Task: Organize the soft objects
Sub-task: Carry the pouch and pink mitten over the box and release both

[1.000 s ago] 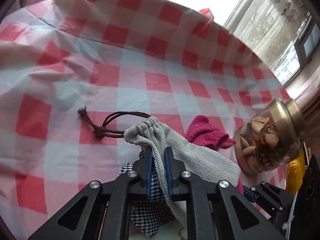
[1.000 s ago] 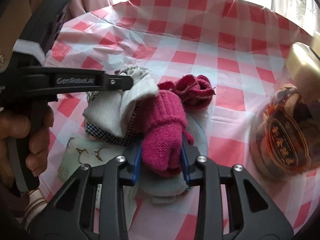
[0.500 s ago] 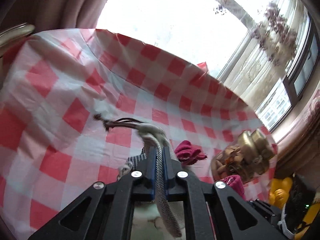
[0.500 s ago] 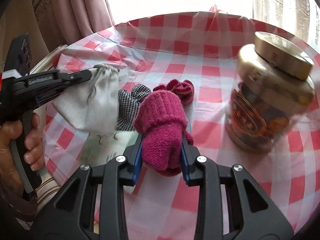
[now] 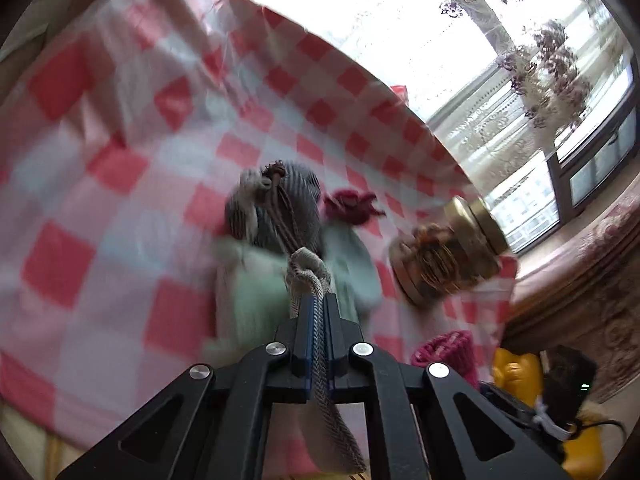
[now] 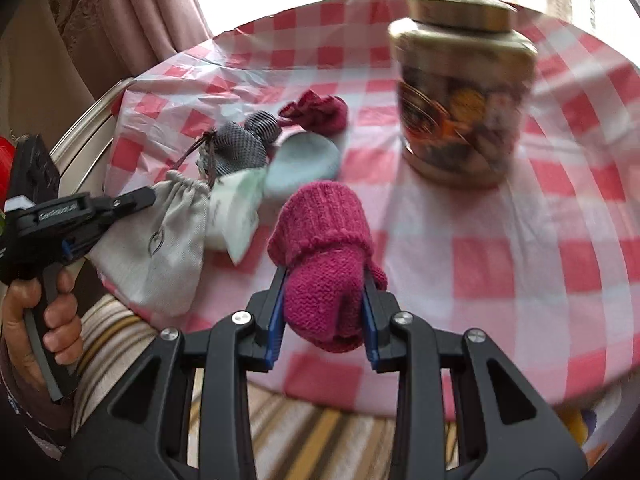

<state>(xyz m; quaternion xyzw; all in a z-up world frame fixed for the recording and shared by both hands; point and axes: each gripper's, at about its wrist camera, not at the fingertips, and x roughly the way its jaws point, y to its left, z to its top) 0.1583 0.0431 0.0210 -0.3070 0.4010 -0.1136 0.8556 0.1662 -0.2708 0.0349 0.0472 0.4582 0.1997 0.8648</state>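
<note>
My left gripper (image 5: 318, 312) is shut on the gathered mouth of a grey herringbone drawstring pouch (image 5: 308, 276); the same pouch (image 6: 152, 248) hangs off the table's near left edge from that gripper (image 6: 150, 198). My right gripper (image 6: 324, 304) is shut on a magenta knitted mitten (image 6: 320, 248), held above the table's front edge. On the checked tablecloth (image 6: 500, 248) lie a second magenta mitten (image 6: 316, 114), a houndstooth cloth piece (image 6: 240, 144), a pale blue-green round piece (image 6: 304, 162) and a white-green cloth (image 6: 236, 208).
A glass jar with a gold lid (image 6: 464, 92) stands at the table's right middle. A hand (image 6: 36, 320) grips the left tool. Striped fabric (image 6: 280, 432) lies below the table's front edge. Curtains and a bright window are behind the table.
Both grippers have drawn back toward the table's near edge, carrying the pouch and the mitten off the pile. The houndstooth piece and pale cloths now lie uncovered.
</note>
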